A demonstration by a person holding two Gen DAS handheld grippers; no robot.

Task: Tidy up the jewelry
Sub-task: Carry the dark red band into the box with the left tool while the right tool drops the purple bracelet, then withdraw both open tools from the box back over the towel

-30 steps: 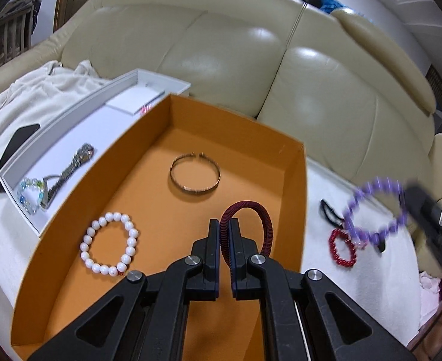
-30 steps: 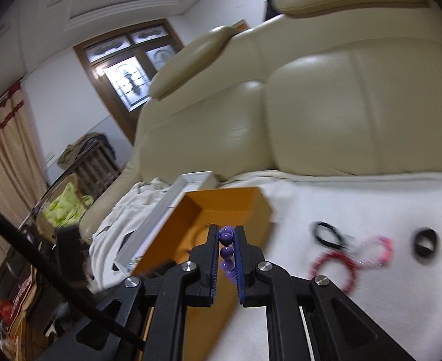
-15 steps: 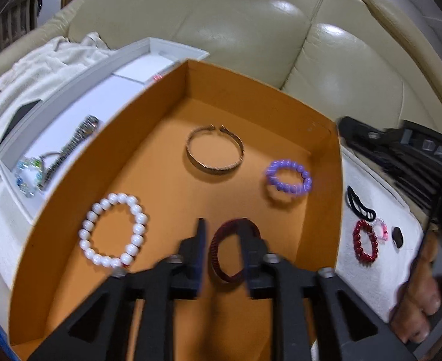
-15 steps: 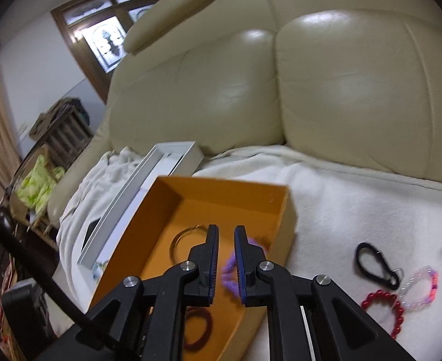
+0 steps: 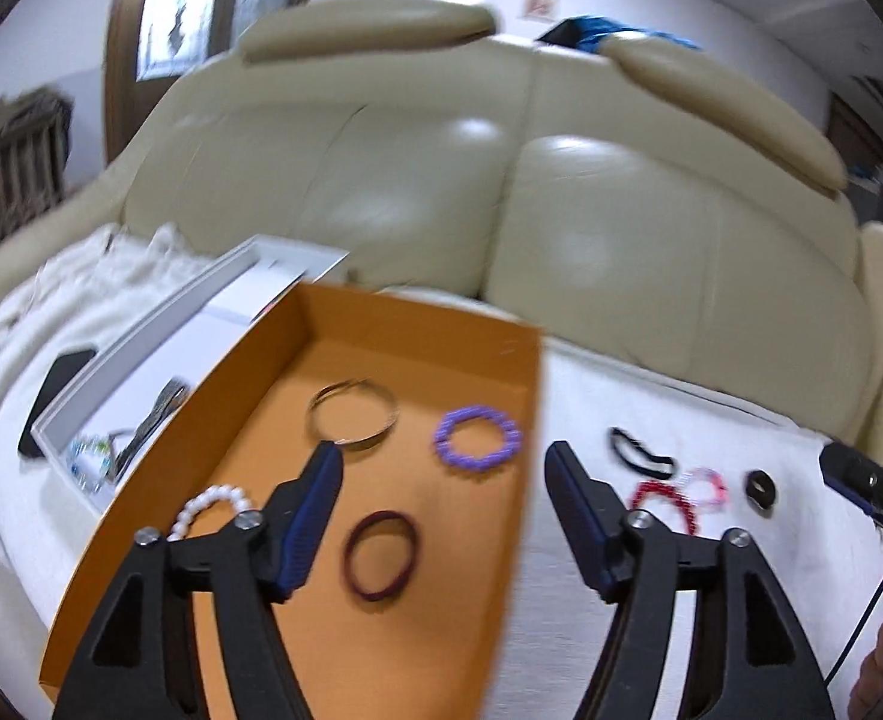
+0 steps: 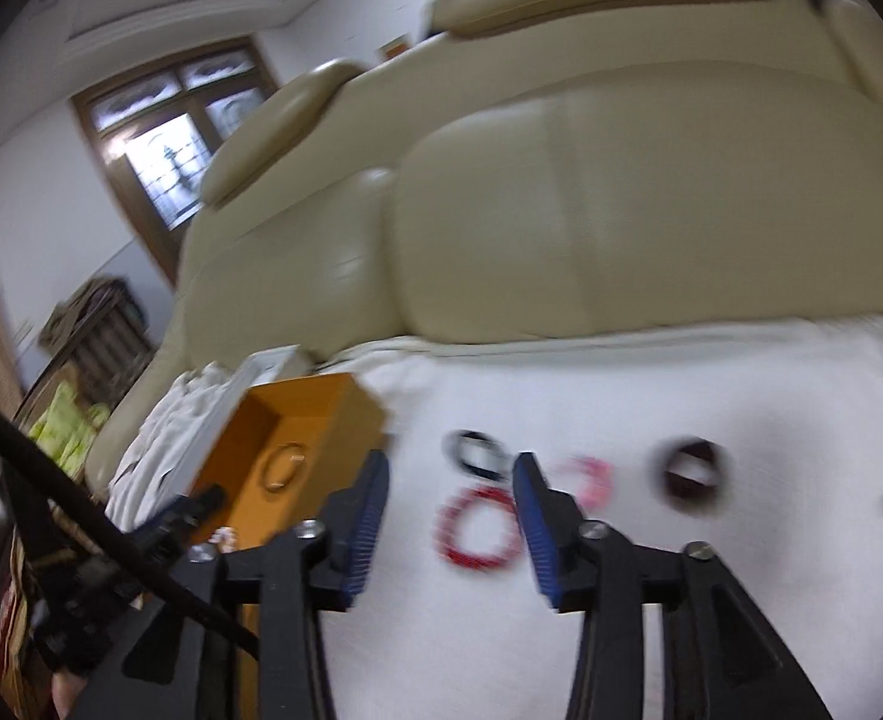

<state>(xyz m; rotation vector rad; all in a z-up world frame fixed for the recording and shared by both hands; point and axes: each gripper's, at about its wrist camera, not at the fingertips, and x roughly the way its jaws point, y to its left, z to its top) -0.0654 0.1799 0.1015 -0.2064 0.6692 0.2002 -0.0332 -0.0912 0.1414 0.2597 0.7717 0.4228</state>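
Left gripper (image 5: 444, 468), jaws just spread apart and empty, hovers over an orange box (image 5: 261, 360); the dark red band (image 5: 380, 555) lies inside at 6 o'clock (purple bead bracelet (image 5: 478, 438) at 2). Right gripper (image 6: 450, 483), also just opened, empty, above a red bead bracelet (image 6: 477, 531).

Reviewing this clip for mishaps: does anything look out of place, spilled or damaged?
Nothing looks spilled or damaged. Four bracelets lie flat in the orange box; a red bead bracelet and three other small pieces remain unsorted on the white cloth beside it.
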